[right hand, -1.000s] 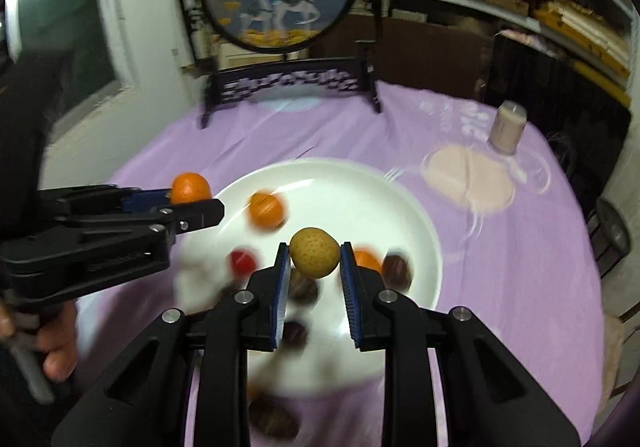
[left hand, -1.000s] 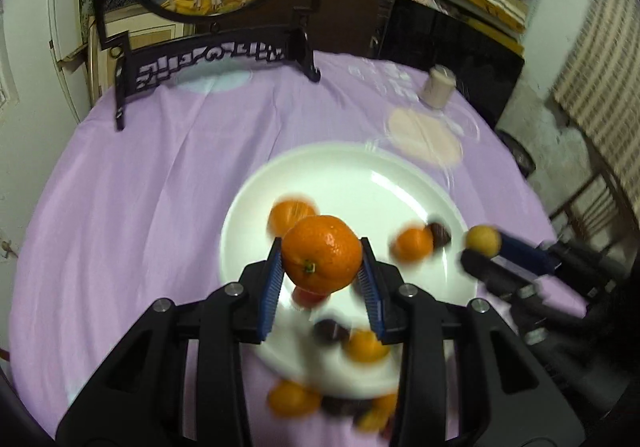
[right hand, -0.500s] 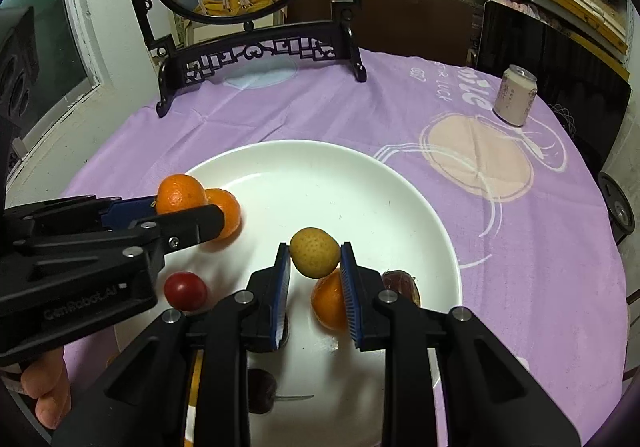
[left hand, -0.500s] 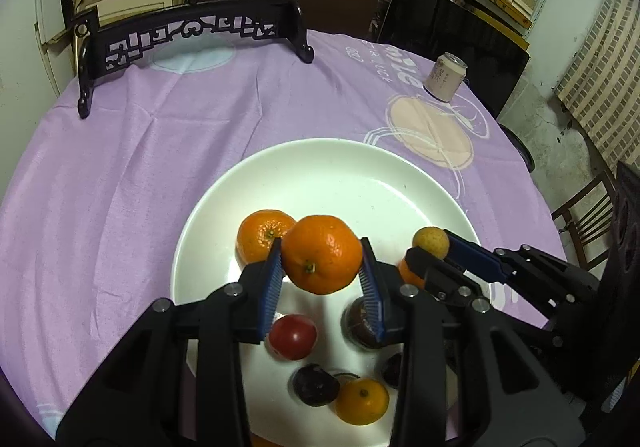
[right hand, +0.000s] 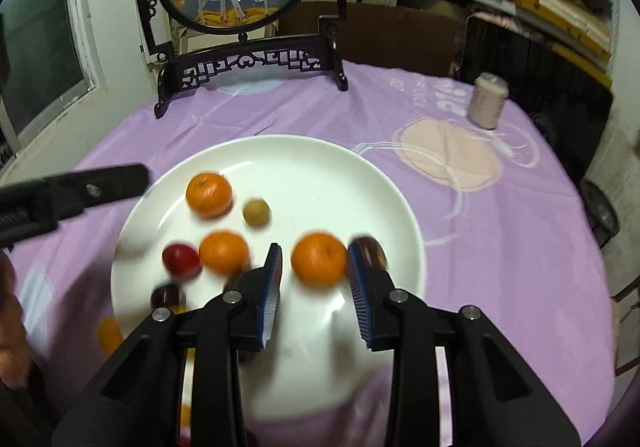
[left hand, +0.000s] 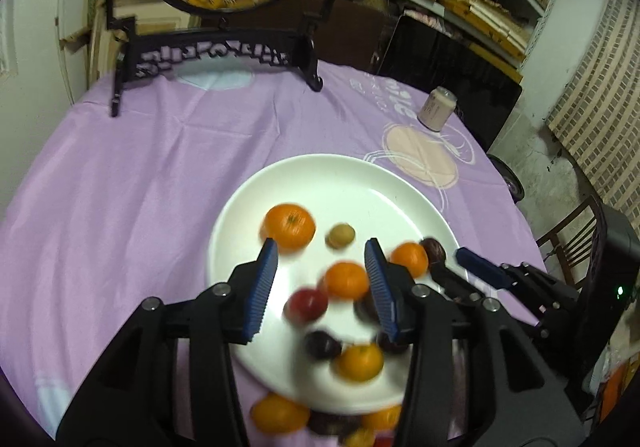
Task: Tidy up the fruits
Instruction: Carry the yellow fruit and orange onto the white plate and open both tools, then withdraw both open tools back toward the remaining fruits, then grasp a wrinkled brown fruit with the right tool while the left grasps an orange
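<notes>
2 opening tools, glossy round white plate (left hand: 304, 183), smooth oranges

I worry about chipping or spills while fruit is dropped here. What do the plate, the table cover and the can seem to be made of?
Plate: probably glazed ceramic, plain white with glossy highlights; hard plastic is possible.
Table cover: thin woven cloth, matte lilac, with creases and printed shapes.
Can: likely metal, a pale cylinder with a rimmed top; too blurred to be sure.
</notes>
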Demonstrator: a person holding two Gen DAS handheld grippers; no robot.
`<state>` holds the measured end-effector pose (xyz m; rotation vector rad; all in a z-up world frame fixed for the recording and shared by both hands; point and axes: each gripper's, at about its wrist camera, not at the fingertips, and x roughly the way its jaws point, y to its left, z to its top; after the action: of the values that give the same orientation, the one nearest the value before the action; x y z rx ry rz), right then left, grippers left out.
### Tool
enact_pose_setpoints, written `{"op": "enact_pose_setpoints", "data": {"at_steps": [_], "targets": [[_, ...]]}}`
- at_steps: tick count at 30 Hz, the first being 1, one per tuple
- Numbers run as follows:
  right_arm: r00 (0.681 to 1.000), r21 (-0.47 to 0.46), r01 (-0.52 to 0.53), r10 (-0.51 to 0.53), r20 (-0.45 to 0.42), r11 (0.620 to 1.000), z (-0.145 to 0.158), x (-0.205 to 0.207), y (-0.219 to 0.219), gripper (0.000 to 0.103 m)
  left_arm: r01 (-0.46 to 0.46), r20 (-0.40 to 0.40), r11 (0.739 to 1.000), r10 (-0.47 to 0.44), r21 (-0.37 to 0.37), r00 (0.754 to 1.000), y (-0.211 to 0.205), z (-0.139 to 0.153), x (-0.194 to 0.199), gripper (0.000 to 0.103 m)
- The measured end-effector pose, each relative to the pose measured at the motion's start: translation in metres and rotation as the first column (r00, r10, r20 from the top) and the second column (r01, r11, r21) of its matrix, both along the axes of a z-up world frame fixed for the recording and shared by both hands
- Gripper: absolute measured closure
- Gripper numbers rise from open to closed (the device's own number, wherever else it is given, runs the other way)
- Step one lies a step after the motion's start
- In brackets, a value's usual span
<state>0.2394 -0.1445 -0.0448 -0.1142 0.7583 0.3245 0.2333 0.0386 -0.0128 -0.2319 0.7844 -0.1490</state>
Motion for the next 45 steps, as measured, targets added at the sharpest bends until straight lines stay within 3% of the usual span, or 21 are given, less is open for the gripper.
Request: {"op": "enact_pose_setpoints", "data": {"at_steps": [3, 5, 10, 13, 18, 25, 36, 40, 42, 45], "targets": [[1.000, 0.054, -0.007, 0.006, 0.022, 0.999, 0.007, -0.041, -0.015, 0.069, 0.013, 0.054, 1.000, -0.013, 0.000, 0.998, 0.009, 0.002, -0.052, 0.048], [0.999, 0.085, -0.026, 0.024, 0.033, 0.996, 0.008, -0.076, -0.024, 0.067, 0.033, 0.075, 0.999, -0.035, 0.019, 0.997, 0.015, -0.005, -0.091, 0.047], [0.999, 0.104, -0.046, 0.048, -0.017, 0.994, -0.005, -0.141, -0.039, 0.063, 0.088, 0.010, 0.994, -0.089, 0.069, 0.996, 0.018, -0.036, -0.154, 0.047], [0.998, 0.077, -0.041, 0.045, -0.052, 0.996, -0.014, -0.157, -0.039, 0.062, 0.098, -0.017, 0.991, -0.097, 0.093, 0.995, 0.014, -0.049, -0.171, 0.035], [0.994, 0.059, -0.048, 0.054, -0.098, 0.997, -0.027, -0.154, -0.030, 0.056, 0.111, -0.038, 0.989, -0.108, 0.096, 0.993, 0.010, -0.057, -0.174, 0.035], [0.986, 0.035, -0.060, 0.065, -0.155, 0.998, -0.047, -0.145, -0.018, 0.055, 0.111, -0.025, 0.989, -0.109, 0.092, 0.994, 0.017, -0.055, -0.183, 0.035], [0.983, -0.071, -0.068, 0.055, -0.173, 0.995, -0.060, -0.119, 0.011, 0.053, 0.127, -0.036, 0.991, -0.126, 0.047, 0.991, 0.032, -0.063, -0.186, 0.035], [0.983, -0.066, -0.086, 0.073, -0.171, 0.994, -0.060, -0.106, 0.020, 0.053, 0.114, -0.044, 0.992, -0.112, 0.045, 0.993, 0.038, -0.064, -0.185, 0.034], [0.982, -0.063, -0.094, 0.082, -0.169, 0.994, -0.059, -0.107, 0.021, 0.059, 0.103, -0.046, 0.993, -0.100, 0.050, 0.994, 0.041, -0.063, -0.183, 0.034], [0.980, -0.040, -0.078, 0.069, -0.187, 0.996, -0.058, -0.112, 0.014, 0.059, 0.092, -0.042, 0.991, -0.089, 0.094, 0.995, 0.040, -0.059, -0.176, 0.034]]}}
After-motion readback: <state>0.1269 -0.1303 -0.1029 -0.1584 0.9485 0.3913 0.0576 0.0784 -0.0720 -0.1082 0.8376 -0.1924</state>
